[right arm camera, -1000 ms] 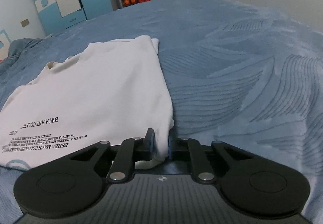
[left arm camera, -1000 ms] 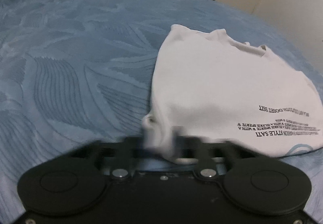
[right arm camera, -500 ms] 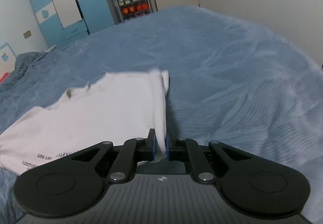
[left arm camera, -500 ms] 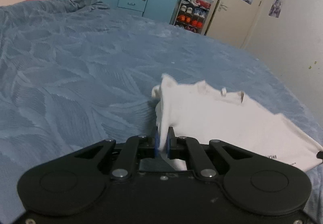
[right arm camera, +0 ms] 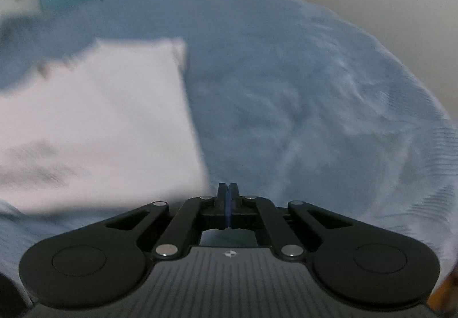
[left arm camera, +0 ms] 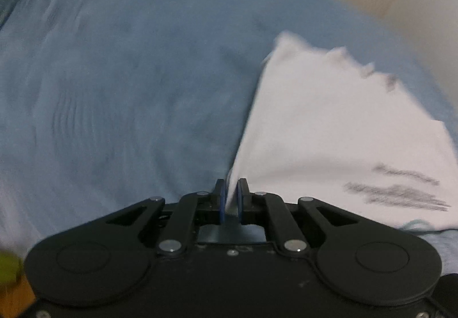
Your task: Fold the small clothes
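Shirt [left arm camera: 329,129] lies on the bed [left arm camera: 128,74], one corner pinched by left tongs [left arm camera: 231,192]; right tongs [right arm camera: 228,193] clenched on nothing. Better to regrip before folding.

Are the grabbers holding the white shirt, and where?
The left gripper pinches the white cotton T-shirt at its near left corner edge. The right gripper is shut with no cloth visible between its fingers.
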Motion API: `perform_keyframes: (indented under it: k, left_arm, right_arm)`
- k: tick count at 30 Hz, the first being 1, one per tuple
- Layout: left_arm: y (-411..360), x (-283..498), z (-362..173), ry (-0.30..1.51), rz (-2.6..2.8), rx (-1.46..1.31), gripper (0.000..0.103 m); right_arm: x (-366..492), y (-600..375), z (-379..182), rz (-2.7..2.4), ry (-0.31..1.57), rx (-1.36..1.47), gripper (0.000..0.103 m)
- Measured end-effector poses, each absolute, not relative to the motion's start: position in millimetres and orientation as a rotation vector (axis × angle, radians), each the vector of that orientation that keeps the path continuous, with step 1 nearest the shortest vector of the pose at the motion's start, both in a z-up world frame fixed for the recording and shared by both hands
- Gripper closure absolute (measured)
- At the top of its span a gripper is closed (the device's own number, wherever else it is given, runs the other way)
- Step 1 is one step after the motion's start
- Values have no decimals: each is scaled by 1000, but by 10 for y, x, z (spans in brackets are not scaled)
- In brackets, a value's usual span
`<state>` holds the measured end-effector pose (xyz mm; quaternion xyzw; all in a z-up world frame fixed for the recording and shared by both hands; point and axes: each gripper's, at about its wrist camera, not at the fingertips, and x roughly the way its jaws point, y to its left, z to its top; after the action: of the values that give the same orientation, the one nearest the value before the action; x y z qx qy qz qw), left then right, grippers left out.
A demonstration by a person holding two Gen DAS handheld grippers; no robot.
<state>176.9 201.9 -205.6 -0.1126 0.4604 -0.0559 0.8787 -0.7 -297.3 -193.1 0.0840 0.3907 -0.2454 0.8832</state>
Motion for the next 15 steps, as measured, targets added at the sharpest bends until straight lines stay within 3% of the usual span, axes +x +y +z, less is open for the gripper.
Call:
perform_keyframes:
  k: [2,5,6,9,11,15]
  left_arm:
    - [2024,1773,-2113,962,-117,-242,93]
    - [1922,1780,-1925,921,-74,-135,81]
    - [1880,1805,-1830,886,-46,-89,69]
    - [1689,1880,-1487,733,-23,-11,54]
    - [1531,1989,-1342,654,-66,-23,50]
    - [1035,2272,-1399,556,-176,22,47]
  right_arm:
    - [-10,-3066,-2027,-516,821,199,103]
    - [5,-3107,-1855,-507,751,225,101]
    - [24,-3091,-1778,-505,716,218,98]
    - [205,-2974,-1493,-463,585,209,89]
    - [434,-2885,-1368,-395,530,221,83]
    - [1008,-2528,-1326,-313,437,167,83]
